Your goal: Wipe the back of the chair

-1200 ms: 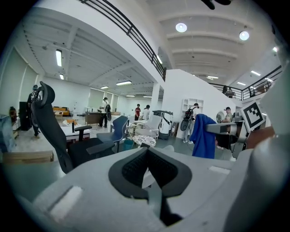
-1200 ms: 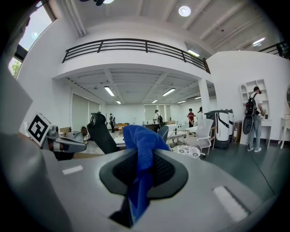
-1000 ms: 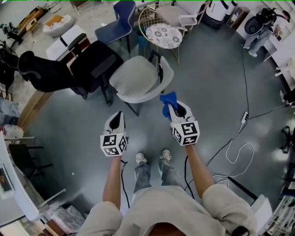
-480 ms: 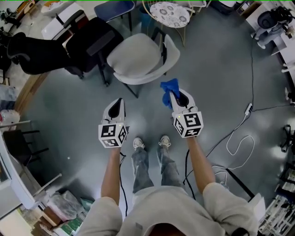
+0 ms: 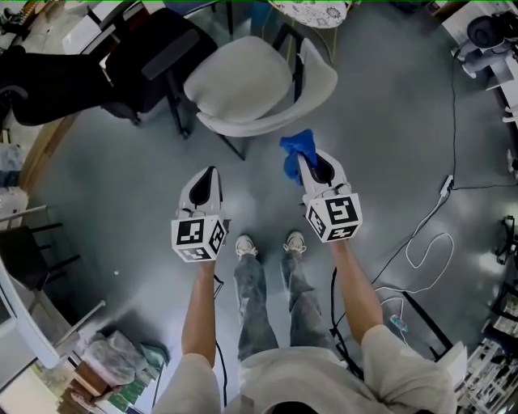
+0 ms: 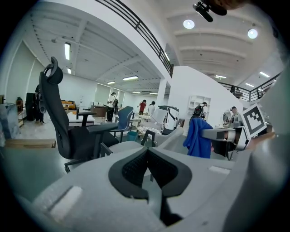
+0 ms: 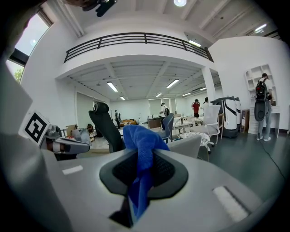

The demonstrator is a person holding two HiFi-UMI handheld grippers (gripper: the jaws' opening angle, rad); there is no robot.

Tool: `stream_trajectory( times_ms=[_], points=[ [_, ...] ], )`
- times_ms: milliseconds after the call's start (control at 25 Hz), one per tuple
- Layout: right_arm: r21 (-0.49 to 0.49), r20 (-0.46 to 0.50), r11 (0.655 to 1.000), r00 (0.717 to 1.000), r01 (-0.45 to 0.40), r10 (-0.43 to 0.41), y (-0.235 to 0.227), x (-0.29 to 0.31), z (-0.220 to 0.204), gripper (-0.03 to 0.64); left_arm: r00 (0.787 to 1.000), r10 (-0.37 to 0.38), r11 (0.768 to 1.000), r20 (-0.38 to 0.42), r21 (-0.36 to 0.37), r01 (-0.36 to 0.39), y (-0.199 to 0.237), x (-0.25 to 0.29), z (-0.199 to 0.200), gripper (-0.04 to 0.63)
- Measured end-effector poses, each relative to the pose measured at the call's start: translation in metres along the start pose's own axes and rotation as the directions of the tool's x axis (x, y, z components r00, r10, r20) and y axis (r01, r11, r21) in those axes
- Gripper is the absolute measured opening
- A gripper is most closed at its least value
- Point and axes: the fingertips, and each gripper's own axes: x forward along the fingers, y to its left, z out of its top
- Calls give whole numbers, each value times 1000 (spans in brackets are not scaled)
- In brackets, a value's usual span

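Observation:
A light grey shell chair (image 5: 251,89) stands just ahead of me, its curved back (image 5: 267,123) turned toward me. My right gripper (image 5: 301,164) is shut on a blue cloth (image 5: 297,154), held a short way below the chair's back edge. In the right gripper view the blue cloth (image 7: 141,156) hangs bunched between the jaws, with the chair's back (image 7: 186,146) behind it. My left gripper (image 5: 210,173) floats over the floor, shut with nothing in it. The left gripper view shows the chair (image 6: 170,140) and the cloth (image 6: 197,138) off to the right.
A black office chair (image 5: 97,69) stands left of the grey chair. A round patterned table (image 5: 312,10) lies beyond it. A cable (image 5: 421,242) loops over the grey floor at right. Clutter and bags (image 5: 113,364) sit at lower left. My feet (image 5: 267,245) are below the grippers.
The view has shifted so the grey chair sits higher and closer to the frame top. Both grippers keep their pose, the right still holding the cloth.

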Motion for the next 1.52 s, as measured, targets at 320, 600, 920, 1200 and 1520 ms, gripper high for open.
stream_trajectory(
  times_ms=[320,600,920,1200,1520],
  points=[
    [-17,-14,1000,1000,-11,11,5,25,-38,44,1000,0,1000,-21,-20,-1,15,12,-48,5],
    [-22,-17,997,997,-74,74,37,59,-65,44,999,-5,1000,-40,-28,4,16,16,-78,5],
    [-64,-40,982,984,-176,174,88,100,-85,45,998,12,999,-54,-48,-15,20,5,-100,5],
    [-100,-48,974,979,-203,199,119,138,-97,46,997,16,998,-74,-65,-21,27,-4,-108,5],
    [-96,-83,976,978,-197,190,129,178,-117,46,997,32,997,-76,-70,-37,45,-11,-108,5]
  ],
)
